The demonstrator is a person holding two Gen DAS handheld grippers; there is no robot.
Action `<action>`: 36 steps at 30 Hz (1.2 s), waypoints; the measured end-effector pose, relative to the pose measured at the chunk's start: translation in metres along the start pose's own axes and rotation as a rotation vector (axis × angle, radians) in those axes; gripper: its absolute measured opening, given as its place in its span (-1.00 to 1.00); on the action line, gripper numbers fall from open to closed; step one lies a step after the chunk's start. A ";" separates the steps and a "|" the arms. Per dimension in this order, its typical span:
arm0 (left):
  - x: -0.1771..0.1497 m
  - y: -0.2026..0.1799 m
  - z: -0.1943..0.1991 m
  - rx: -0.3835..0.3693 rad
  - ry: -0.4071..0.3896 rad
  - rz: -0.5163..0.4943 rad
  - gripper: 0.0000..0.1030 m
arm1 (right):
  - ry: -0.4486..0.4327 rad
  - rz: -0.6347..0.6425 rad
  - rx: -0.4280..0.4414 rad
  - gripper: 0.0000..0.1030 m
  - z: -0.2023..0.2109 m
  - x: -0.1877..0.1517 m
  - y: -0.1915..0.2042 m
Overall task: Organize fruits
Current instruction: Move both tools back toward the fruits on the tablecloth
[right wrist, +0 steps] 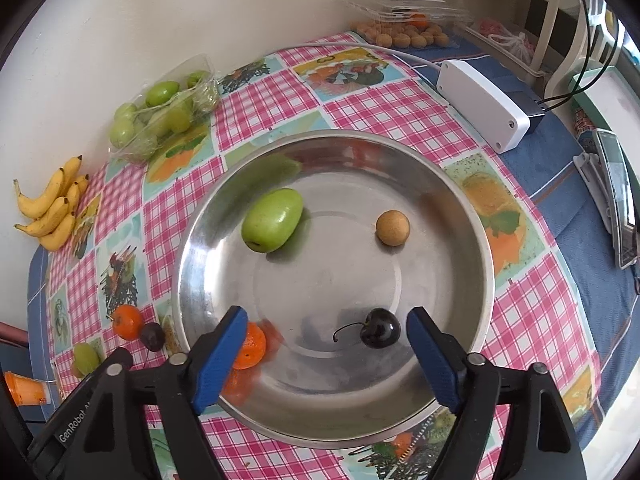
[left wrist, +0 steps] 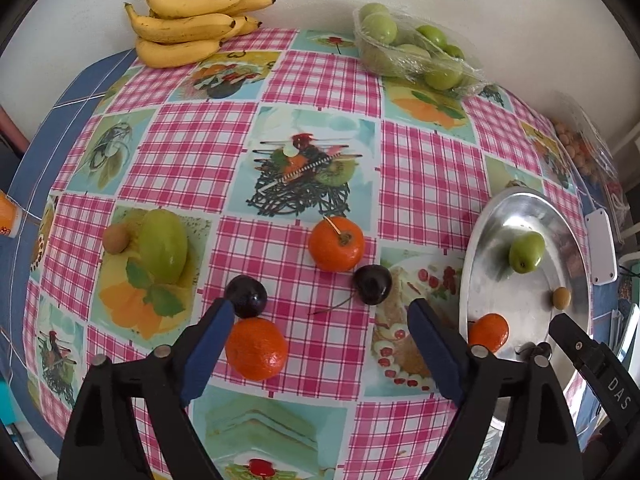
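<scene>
My right gripper [right wrist: 328, 328] hangs open over a steel bowl [right wrist: 486, 280]. A dark cherry [right wrist: 380, 333] lies on the bowl's floor between the fingers, untouched. The bowl also holds a green fruit [right wrist: 272, 220], a small brown fruit [right wrist: 393, 228] and an orange [right wrist: 250, 346] partly behind the left finger. My left gripper [left wrist: 320, 312] is open above the checked cloth, holding nothing. Loose fruit lies around it: an orange [left wrist: 256, 348] and a dark cherry [left wrist: 246, 296] by its left finger, another cherry [left wrist: 373, 283], a stemmed orange [left wrist: 336, 244], a green fruit [left wrist: 164, 246] and a small brown fruit [left wrist: 116, 239].
Bananas [left wrist: 188, 20] and a wrapped tray of green fruit [left wrist: 412, 48] sit at the back by the wall. A white box [right wrist: 480, 100] with a cable and a clear pack of brown fruits [right wrist: 400, 36] lie beyond the bowl. An orange cup [left wrist: 8, 216] stands at the table's left edge.
</scene>
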State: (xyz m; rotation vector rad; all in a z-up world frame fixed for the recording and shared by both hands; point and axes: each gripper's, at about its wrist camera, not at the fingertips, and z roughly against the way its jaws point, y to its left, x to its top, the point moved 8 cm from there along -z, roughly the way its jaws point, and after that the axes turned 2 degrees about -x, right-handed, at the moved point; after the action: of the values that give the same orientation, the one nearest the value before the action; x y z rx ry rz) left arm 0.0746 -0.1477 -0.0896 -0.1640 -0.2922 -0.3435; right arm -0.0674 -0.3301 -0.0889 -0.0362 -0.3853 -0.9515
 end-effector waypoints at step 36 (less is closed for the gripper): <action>0.025 0.135 0.016 0.078 -0.092 0.241 0.87 | -0.018 0.176 0.113 1.00 0.004 -0.018 0.064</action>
State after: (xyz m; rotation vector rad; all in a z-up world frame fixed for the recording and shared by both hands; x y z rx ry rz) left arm 0.1402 -0.0268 -0.0812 -0.1363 -0.3722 -0.0860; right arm -0.0268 -0.2776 -0.0825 0.0241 -0.4444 -0.7547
